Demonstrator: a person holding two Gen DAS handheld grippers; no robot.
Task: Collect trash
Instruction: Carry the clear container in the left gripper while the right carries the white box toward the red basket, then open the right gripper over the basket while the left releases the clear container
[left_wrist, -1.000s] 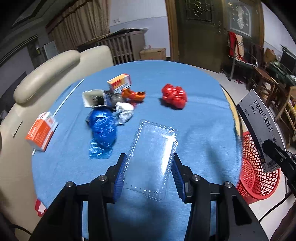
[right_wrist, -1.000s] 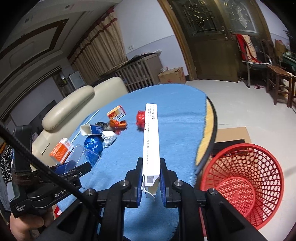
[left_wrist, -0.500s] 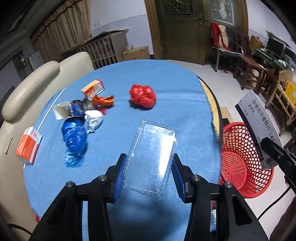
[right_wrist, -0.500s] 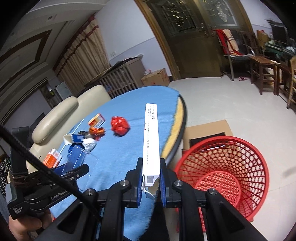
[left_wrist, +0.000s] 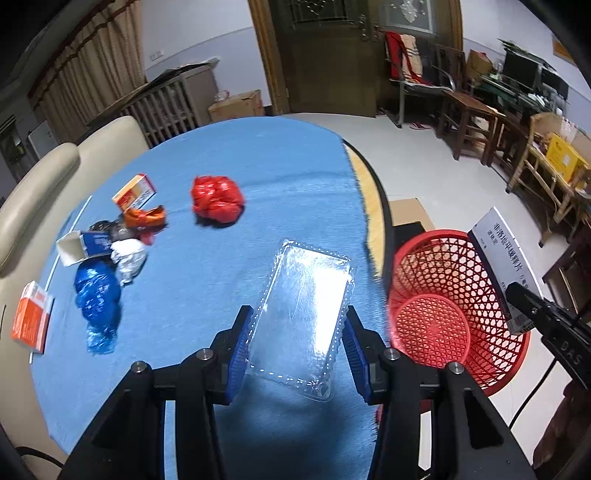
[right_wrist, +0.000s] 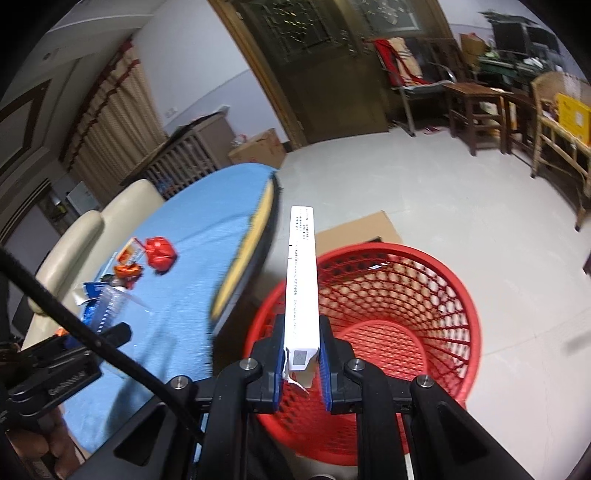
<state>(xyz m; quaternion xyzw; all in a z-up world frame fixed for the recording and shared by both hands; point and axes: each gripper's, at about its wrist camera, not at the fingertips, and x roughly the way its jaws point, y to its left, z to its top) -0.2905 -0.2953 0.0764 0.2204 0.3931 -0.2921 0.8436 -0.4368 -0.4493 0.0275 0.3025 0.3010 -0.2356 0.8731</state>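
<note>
Right gripper (right_wrist: 302, 363): clamps long white cardboard carton (right_wrist: 301, 280) at its torn end, over red mesh basket (right_wrist: 436, 295).
Left gripper (left_wrist: 297, 343): pinches clear plastic clamshell tray (left_wrist: 303, 310) by long edges, near table's right edge.
Handling: both prob. light; tray flimsy, slick, so grip w/ care.

The clear plastic clamshell tray (left_wrist: 301, 314) is glossy, catching glare off its smooth lid, with tiny bumps along the rim. Blue ribbed pads (left_wrist: 242, 354) on the matt black plastic left gripper (left_wrist: 299, 354) look rubbery. The blue tablecloth (left_wrist: 280, 177) is matt woven fabric. The crumpled red plastic bag (left_wrist: 217, 199) on the far side is shiny, same for the crinkly blue plastic bag (left_wrist: 98, 299) on the left. The red mesh plastic basket (right_wrist: 399, 314) looks smooth and slightly glossy. The white cardboard box (right_wrist: 301, 280) is matt, torn at the near end.
</note>
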